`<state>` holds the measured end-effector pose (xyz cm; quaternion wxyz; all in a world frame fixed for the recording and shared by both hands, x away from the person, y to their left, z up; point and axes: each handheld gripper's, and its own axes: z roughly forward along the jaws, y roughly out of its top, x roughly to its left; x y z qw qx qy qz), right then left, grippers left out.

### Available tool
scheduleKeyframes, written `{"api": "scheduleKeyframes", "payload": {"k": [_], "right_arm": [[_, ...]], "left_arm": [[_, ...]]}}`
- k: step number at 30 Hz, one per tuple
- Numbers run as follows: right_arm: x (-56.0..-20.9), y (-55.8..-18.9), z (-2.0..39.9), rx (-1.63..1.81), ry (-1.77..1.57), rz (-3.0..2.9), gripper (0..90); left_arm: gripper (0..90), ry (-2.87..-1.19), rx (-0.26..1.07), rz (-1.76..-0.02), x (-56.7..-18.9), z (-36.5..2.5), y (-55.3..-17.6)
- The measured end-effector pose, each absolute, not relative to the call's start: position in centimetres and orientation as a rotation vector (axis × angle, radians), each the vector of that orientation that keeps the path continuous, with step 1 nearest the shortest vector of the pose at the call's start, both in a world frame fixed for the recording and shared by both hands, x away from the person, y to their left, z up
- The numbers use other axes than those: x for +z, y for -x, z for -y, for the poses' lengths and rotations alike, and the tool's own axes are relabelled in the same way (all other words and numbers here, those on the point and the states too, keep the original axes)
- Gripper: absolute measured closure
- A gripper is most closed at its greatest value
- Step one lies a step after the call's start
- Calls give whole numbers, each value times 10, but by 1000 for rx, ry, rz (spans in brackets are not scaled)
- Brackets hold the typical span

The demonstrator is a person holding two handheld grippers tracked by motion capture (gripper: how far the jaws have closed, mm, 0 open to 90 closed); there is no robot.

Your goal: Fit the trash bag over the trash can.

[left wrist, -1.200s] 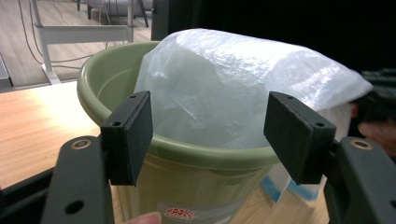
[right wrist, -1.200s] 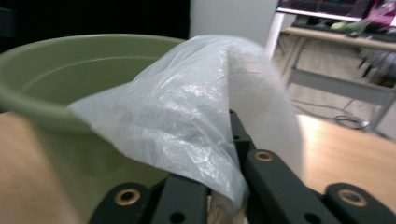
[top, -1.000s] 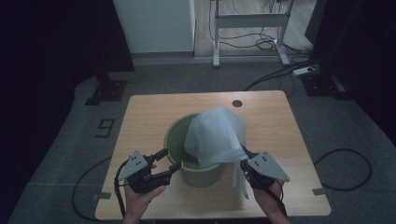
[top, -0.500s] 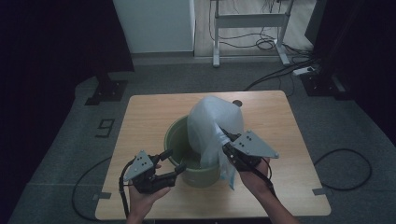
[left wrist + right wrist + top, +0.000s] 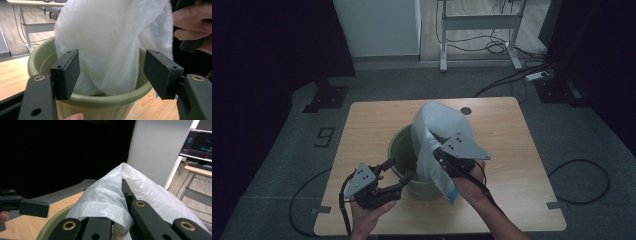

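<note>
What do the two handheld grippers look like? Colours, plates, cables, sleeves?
Both are black. The left gripper and right gripper each carry a grey three-cornered plate with small dark holes on top. Jaws are flat black rectangular pads on arms with brass-coloured rivets. A black cable trails from each. Forearms bare, no sleeves.

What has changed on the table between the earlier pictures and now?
The right gripper, shut on the white plastic bag, moved from the table's near edge up and over the green bucket, pulling the bag's edge with it. The left gripper has just been opening its jaws, now astride the bucket's near rim without pressing it. The bucket and the table stayed in place.
</note>
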<state>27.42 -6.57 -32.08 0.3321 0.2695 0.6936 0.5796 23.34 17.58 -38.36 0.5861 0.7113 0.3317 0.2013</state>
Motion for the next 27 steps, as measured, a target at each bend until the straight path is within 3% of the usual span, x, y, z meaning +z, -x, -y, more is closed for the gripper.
{"api": "scheduleKeyframes", "payload": {"k": [13, 17, 21, 22, 23, 26, 27], "right_arm": [[-322, -277, 41, 1547, -724, -1810, 890], [-323, -275, 39, 1555, -713, -1813, 890], [-325, -273, 39, 1568, -699, -1821, 890], [-326, -273, 41, 1571, -701, -1825, 890], [-326, -273, 41, 1571, -701, -1825, 890], [-329, -274, 45, 1594, -702, -1836, 889], [-329, -274, 45, 1594, -702, -1836, 889]], "left_arm": [[310, -1621, 494, -814, -385, -168, -244], [363, -1610, 503, -811, -385, -162, -248], [530, -1611, 530, -779, -385, -155, -251], [643, -1615, 542, -756, -385, -153, -251], [643, -1618, 547, -745, -385, -153, -251], [809, -1626, 533, -698, -385, -150, -252], [809, -1629, 526, -687, -385, -150, -253]]}}
